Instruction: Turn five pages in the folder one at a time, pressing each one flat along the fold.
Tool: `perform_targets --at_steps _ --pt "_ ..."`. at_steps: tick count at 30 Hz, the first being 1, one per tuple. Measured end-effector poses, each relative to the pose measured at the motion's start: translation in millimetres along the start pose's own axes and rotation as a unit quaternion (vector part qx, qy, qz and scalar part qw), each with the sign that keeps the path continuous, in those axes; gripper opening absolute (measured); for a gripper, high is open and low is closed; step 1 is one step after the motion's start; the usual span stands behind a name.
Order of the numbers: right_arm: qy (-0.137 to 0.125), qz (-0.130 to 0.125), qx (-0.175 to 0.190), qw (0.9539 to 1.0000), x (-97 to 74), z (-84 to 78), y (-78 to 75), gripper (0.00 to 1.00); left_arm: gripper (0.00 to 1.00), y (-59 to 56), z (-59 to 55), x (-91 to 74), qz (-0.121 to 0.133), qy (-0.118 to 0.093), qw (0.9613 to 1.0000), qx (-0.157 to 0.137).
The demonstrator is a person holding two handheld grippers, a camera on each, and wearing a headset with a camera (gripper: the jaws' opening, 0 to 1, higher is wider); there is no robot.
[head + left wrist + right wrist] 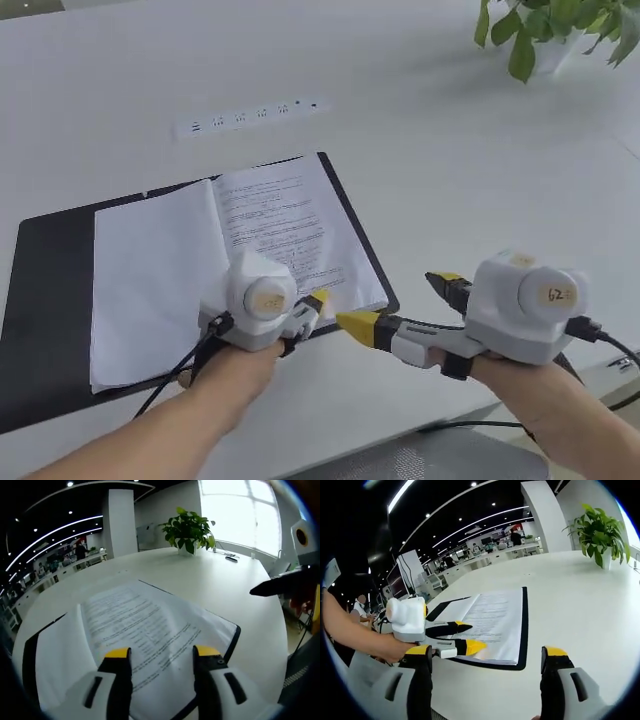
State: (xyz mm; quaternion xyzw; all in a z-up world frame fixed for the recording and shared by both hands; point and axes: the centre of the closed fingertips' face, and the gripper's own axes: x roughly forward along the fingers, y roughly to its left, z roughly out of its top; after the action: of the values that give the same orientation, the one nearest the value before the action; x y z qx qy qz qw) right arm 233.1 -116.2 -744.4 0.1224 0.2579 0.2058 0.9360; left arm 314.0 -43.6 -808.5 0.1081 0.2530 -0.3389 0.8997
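Folder (45,320) open under L tongs (162,652), R tongs (485,651) beside

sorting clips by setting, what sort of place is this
Likely an open-plan office: a big white table with a built-in socket strip, a potted plant, and rows of desks under strip ceiling lights behind.

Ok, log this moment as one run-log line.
left gripper: open, over printed white right-hand page | right gripper: open, beside black open folder, above white table | phase: no page lifted
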Motion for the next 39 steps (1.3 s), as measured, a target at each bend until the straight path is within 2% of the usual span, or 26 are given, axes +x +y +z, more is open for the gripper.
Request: perform_targets --at_steps 3,4,5,7,11,12,13,14,15,18,23,26,29,31,33,34,37,39 --pt "0.000 0.000 0.002 1.0000 1.4 0.5 -0.2 0.89 0.40 -5.0 0.6 0.3 -0.008 -0.006 0.9999 0.003" --pt "0.000 0.000 0.003 1.0000 1.8 1.0 -0.3 0.89 0.35 -12.7 1.1 0.9 -0.023 -0.010 0.9996 0.012" --pt "-0.002 0.000 0.004 1.0000 2.2 1.8 -0.3 0.89 0.31 -14.3 1.8 0.9 -0.022 -0.013 0.9995 0.021" --pt "-0.004 -0.001 0.006 1.0000 3.2 3.3 -0.9 0.89 0.26 -17.1 1.1 0.2 -0.022 -0.018 0.9995 0.014" --pt "-0.004 0.000 0.008 1.0000 5.1 3.6 -1.4 0.88 0.23 -12.4 2.2 1.4 -0.017 -0.026 0.9995 0.008" --pt "-0.004 0.000 0.009 1.0000 5.4 3.6 -1.3 0.88 0.16 -8.4 2.9 1.9 -0.010 -0.027 0.9996 0.005" --pt "-0.003 0.000 0.008 1.0000 6.1 3.4 -1.4 0.88 0.07 5.1 2.4 1.7 0.018 -0.024 0.9995 0.011" --pt "0.000 -0.001 0.008 1.0000 6.9 2.1 -2.2 0.88 0.07 -2.0 1.4 2.3 -0.007 -0.024 0.9997 0.006" --pt "0.001 -0.001 0.009 1.0000 7.2 2.0 -2.3 0.87 0.07 -3.3 2.0 2.1 -0.004 -0.028 0.9993 0.024" --pt "-0.003 0.001 0.013 0.9999 8.1 3.6 -1.0 0.87 0.07 -3.5 2.7 1.3 -0.005 -0.027 0.9995 0.018" --pt "-0.002 0.001 0.013 0.9999 9.8 4.0 -1.1 0.87 0.06 -3.4 3.1 1.6 -0.004 -0.026 0.9991 0.034" --pt "-0.002 0.002 0.018 0.9998 11.7 3.2 -1.7 0.85 0.05 -3.2 2.9 1.7 -0.004 -0.027 0.9992 0.028" --pt "0.009 0.009 0.035 0.9993 15.4 -0.5 -0.8 0.78 0.05 -2.5 2.8 1.7 -0.002 -0.029 0.9994 0.016" --pt "0.016 0.020 0.082 0.9963 17.4 -3.4 2.9 0.68 0.05 -2.7 2.6 1.7 -0.002 -0.030 0.9994 0.016" --pt "0.021 0.032 0.142 0.9891 19.3 -4.4 5.6 0.55 0.05 -2.7 2.3 1.9 -0.002 -0.031 0.9994 0.016" --pt "0.017 0.036 0.150 0.9879 20.5 -3.0 5.9 0.50 0.05 -2.6 2.4 1.8 -0.002 -0.032 0.9994 0.016" --pt "0.041 0.041 0.168 0.9841 25.0 -12.1 7.0 0.39 0.05 -2.5 2.6 1.8 -0.002 -0.032 0.9994 0.014" --pt "0.054 0.047 0.176 0.9818 27.1 -16.6 10.4 0.39 0.05 -2.4 2.7 1.9 -0.003 -0.032 0.9994 0.014"
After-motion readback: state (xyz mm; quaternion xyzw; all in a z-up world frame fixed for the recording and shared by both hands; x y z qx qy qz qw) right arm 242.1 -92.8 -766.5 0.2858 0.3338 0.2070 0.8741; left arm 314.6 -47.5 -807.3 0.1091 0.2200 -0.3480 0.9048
